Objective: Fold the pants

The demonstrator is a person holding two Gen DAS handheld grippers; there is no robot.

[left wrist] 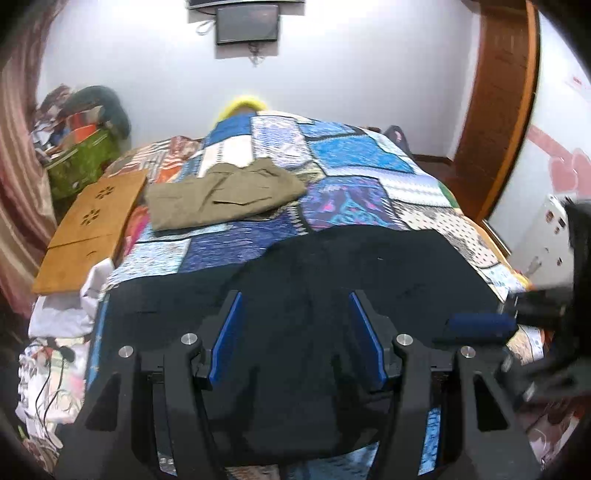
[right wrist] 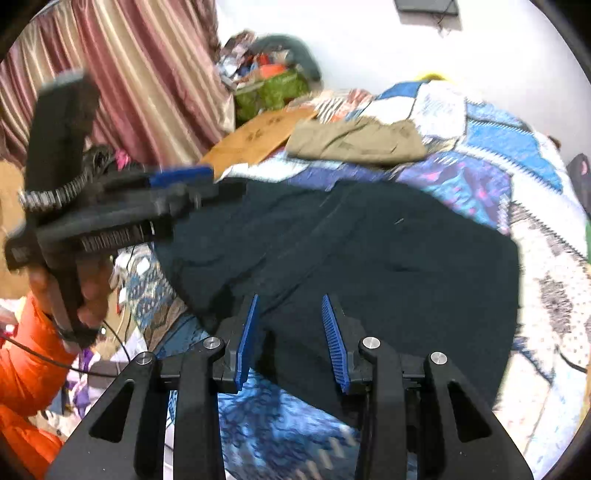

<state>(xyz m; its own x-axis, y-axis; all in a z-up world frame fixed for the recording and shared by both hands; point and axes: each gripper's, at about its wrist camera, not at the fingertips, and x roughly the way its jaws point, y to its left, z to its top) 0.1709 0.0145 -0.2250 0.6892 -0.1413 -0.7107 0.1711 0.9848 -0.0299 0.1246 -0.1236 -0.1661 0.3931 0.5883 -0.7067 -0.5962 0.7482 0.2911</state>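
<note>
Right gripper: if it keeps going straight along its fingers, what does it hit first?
Most likely the dark navy pants spread on the patchwork quilt. The right gripper points down at them, jaws open with nothing visibly pinched; depth is unclear.

1. The left tongs (left wrist: 295, 306) point downward, blue pads parted with nothing pressed between them.
2. The right tongs (right wrist: 290, 306) are parted too.
3. A hand (right wrist: 88, 284) in an orange sleeve (right wrist: 26, 369) grips the left handle.

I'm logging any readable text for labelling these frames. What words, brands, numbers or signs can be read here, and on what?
None can be read.
Dark wall-mounted screen: blank, no lettering visible.
White box with small marks at the bedside: marks too blurred to read.
Green patterned bag: pattern only, no legible text.
</note>
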